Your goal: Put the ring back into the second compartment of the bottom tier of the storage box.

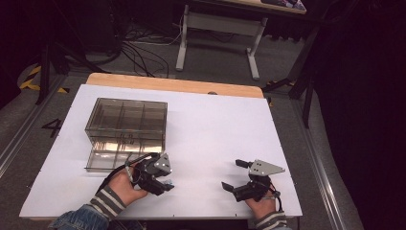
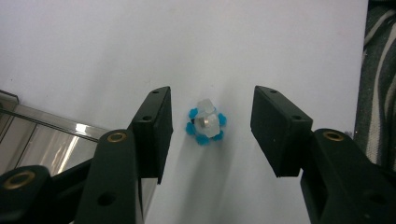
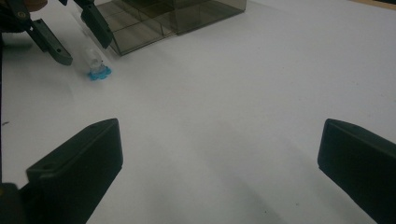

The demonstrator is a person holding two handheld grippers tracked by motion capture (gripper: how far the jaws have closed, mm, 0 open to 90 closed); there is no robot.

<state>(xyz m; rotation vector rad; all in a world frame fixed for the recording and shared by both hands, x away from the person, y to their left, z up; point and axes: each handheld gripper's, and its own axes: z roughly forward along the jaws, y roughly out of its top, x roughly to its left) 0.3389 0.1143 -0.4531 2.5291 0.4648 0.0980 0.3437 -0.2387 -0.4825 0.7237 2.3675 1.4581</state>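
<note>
We see a small clear plastic piece with a blue star-shaped base (image 2: 205, 126) standing on the white counter (image 1: 210, 120), between the spread fingers (image 2: 152, 135) of the left gripper (image 1: 160, 181) and touching neither of them. In the right gripper view the same piece (image 3: 98, 70) stands upright on its blue base just beside the tips of the left gripper (image 3: 70, 39), with bare white surface all around it.

Just behind the piece we see a smoky clear plastic box (image 1: 127, 132) with divided compartments, its bottom drawer pulled out toward the person. The drawer's edge (image 2: 56, 123) runs close along the left finger, so the box crowds that side. The person's left hand (image 1: 122, 187), in a striped cuff, grips the left gripper near the box's front corner.

The right gripper (image 1: 234, 175) lies well apart to the right, over bare counter, its fingers (image 3: 77, 163) released and wide with nothing between them. A striped sleeve (image 2: 376, 79) shows at the edge of the left gripper view.

Beyond the counter we see a dark floor with cables (image 1: 139, 52) and a white table frame (image 1: 218, 28).
</note>
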